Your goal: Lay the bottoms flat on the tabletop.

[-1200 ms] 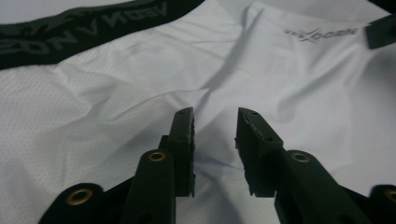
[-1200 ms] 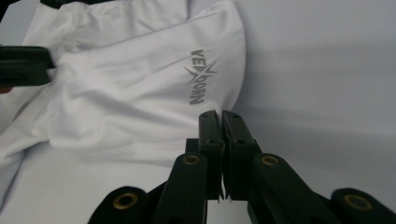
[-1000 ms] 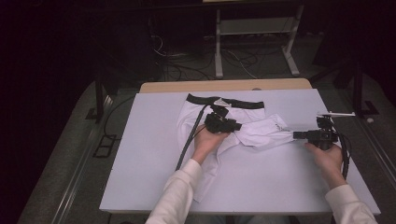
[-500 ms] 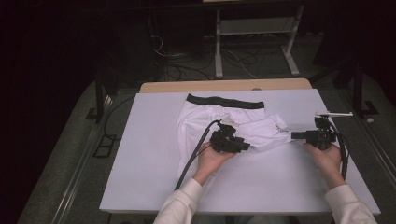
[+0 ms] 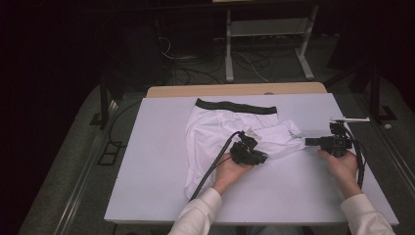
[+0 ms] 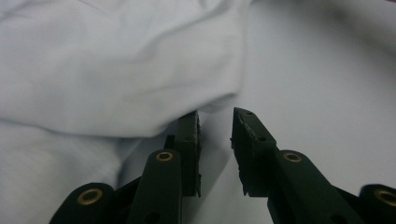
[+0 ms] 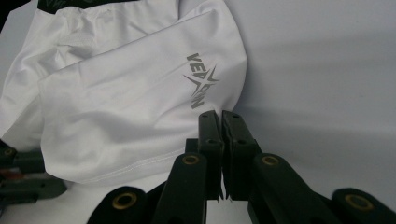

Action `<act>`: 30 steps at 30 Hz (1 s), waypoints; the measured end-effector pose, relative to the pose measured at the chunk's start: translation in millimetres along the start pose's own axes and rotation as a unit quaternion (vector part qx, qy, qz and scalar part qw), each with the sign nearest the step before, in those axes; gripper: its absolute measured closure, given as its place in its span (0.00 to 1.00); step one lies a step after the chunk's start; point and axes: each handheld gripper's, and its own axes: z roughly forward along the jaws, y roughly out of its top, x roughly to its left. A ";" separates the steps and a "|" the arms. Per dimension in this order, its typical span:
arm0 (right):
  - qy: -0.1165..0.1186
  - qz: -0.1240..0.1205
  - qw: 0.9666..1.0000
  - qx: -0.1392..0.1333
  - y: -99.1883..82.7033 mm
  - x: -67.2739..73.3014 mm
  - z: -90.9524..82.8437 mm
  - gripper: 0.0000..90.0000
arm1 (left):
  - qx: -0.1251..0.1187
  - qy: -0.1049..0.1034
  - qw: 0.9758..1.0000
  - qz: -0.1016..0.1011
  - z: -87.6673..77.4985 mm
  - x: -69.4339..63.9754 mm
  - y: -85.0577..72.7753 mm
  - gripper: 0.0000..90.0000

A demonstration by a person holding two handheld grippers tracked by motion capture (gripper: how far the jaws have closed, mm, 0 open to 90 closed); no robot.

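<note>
Dark room, cables and a metal stand point(image 5: 266, 41) on the floor behind; white counter point(image 5: 147, 171) lit from above. White shorts point(image 5: 215, 129) with a black waistband point(image 5: 235, 105) lie crumpled near the middle of the counter, waistband toward the far edge, one leg folded out to the right (grey logo point(image 7: 201, 79) printed on that leg, seen from the right gripper view).

Left gripper point(image 5: 258, 157) sits low at the near edge of the shorts, just beside the folded leg. Its jaws have just been closing and now stand a little apart; in the left gripper view point(image 6: 215, 128) one jaw tip is tucked under the hem of the cloth, the other over bare counter, and nothing is pinched yet.

Right gripper point(image 5: 309, 142) rests at the tip of the right leg. Its jaws are together point(image 7: 221, 116), their tips just at the hem; whether a bit of cloth is caught between them I cannot tell.
</note>
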 end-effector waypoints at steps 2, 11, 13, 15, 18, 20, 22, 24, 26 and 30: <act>0.000 0.000 1.000 0.000 0.0 -0.2 0.1 0.95 | 0.002 0.016 1.000 0.005 1.5 2.6 4.4 0.79; 0.002 -0.003 1.000 0.003 0.1 0.1 1.7 0.95 | -0.014 0.054 0.998 0.018 3.2 4.0 22.3 0.64; 0.002 -0.005 1.000 0.004 0.1 0.5 2.1 0.95 | -0.014 0.051 0.998 0.016 6.1 5.0 26.2 0.63; 0.002 -0.005 1.000 0.005 -0.1 1.0 2.5 0.95 | -0.020 0.041 0.999 0.008 10.4 6.3 29.1 0.63; 0.003 -0.007 1.000 0.006 -0.2 1.3 3.2 0.95 | -0.021 0.044 0.999 0.009 18.0 7.5 33.6 0.63; 0.002 -0.008 1.000 0.008 -0.4 1.7 4.0 0.95 | -0.023 0.043 0.999 0.003 23.7 8.7 36.5 0.63; 0.003 -0.009 1.000 0.009 -0.7 2.6 4.9 0.95 | -0.026 0.040 0.999 0.000 28.9 9.3 39.2 0.63; 0.004 -0.009 1.000 0.010 -0.9 3.3 5.7 0.95 | -0.023 0.040 0.999 -0.001 34.6 8.6 41.3 0.63; 0.005 -0.010 1.000 0.011 -1.1 3.8 6.4 0.95 | -0.018 0.045 0.999 0.001 40.8 7.6 42.7 0.63; 0.006 -0.013 1.000 0.013 -1.6 5.2 7.3 0.95 | -0.023 0.047 0.999 0.000 47.8 6.0 45.9 0.65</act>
